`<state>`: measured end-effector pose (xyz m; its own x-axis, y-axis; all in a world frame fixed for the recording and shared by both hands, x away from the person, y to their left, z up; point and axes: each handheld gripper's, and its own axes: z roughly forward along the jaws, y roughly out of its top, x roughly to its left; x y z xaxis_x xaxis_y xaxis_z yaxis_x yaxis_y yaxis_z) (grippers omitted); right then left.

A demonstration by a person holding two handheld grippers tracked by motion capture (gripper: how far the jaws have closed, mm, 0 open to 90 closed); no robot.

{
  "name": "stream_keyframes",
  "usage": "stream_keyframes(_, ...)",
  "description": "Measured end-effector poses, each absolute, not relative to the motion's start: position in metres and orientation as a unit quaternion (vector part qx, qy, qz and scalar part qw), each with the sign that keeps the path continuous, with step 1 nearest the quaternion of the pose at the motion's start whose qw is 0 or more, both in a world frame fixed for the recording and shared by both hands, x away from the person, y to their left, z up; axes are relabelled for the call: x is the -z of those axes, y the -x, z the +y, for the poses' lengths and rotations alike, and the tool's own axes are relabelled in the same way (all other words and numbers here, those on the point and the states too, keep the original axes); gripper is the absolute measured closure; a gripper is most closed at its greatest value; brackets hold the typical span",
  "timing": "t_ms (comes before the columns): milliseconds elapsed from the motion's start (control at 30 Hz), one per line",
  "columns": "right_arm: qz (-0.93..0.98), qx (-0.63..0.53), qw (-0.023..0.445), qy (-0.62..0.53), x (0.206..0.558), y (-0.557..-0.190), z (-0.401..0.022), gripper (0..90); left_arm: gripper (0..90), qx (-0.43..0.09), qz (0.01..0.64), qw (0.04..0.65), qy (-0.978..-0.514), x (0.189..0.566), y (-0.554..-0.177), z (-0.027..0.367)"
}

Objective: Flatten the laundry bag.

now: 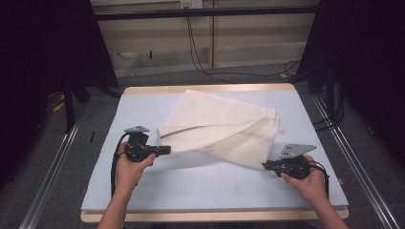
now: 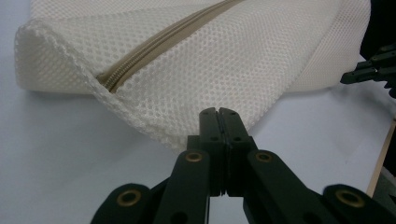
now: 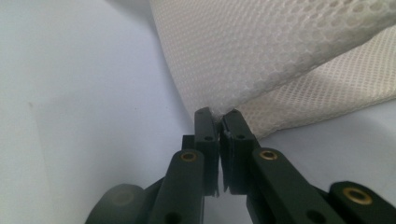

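A white mesh bag (image 1: 219, 129) with a beige zipper (image 1: 186, 130) lies partly folded over on the pale blue table (image 1: 191, 186). My left gripper (image 1: 167, 150) is at the bag's near left edge, with the jaws pressed together on the mesh. In the left gripper view the mesh bag (image 2: 210, 60) rises just past the shut tips (image 2: 219, 112), its zipper (image 2: 173, 42) running up and away. My right gripper (image 1: 265, 165) pinches the bag's near right corner. In the right gripper view the mesh bag (image 3: 261, 51) is drawn into the tips (image 3: 215, 114).
The table has a wooden rim (image 1: 210, 88) at the far side. Metal rails (image 1: 52, 167) run along the floor on both sides, and cables (image 1: 205, 67) lie on the floor beyond. The other gripper (image 2: 369, 70) shows at the right of the left gripper view.
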<state>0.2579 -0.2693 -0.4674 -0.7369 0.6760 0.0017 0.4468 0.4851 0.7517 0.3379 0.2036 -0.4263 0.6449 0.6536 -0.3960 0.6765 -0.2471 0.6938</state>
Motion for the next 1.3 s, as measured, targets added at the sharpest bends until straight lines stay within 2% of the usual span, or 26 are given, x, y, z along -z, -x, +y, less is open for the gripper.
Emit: stream_keyframes(1300, 0.850, -0.387, 0.153, -0.323, 0.469, -0.261, -0.271, 83.0, 89.6, 0.004, 0.469, 0.436, -0.769, 0.433, -0.332, 0.248)
